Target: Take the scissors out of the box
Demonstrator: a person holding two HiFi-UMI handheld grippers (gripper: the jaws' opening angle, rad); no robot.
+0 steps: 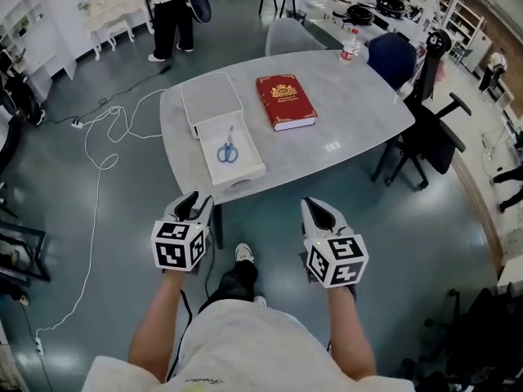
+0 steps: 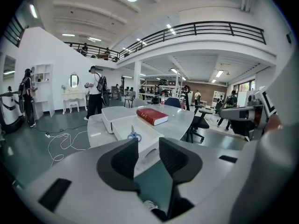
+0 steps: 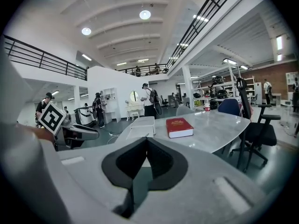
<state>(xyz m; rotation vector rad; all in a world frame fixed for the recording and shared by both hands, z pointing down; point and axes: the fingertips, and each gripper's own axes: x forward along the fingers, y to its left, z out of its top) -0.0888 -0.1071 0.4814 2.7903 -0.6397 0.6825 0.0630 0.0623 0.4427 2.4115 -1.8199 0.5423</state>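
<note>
A white box point(image 1: 211, 94) stands on the grey table point(image 1: 351, 96), and its drawer point(image 1: 247, 170) is pulled out toward me. Blue-handled scissors point(image 1: 226, 152) lie flat in the drawer; the left gripper view shows them too point(image 2: 134, 135). My left gripper point(image 1: 194, 201) hovers short of the table's near edge, just in front of the drawer, open and empty point(image 2: 148, 144). My right gripper point(image 1: 315, 209) floats beside it to the right, below the table edge, with its jaws shut on nothing point(image 3: 146, 143).
A red book point(image 1: 285, 100) lies right of the box. A water bottle point(image 1: 350, 46) stands at the table's far edge. A black office chair point(image 1: 431, 135) sits at the right, and a grey chair point(image 1: 290, 33) behind. White cable point(image 1: 105, 141) loops on the floor at left. A person point(image 1: 173, 11) stands far back.
</note>
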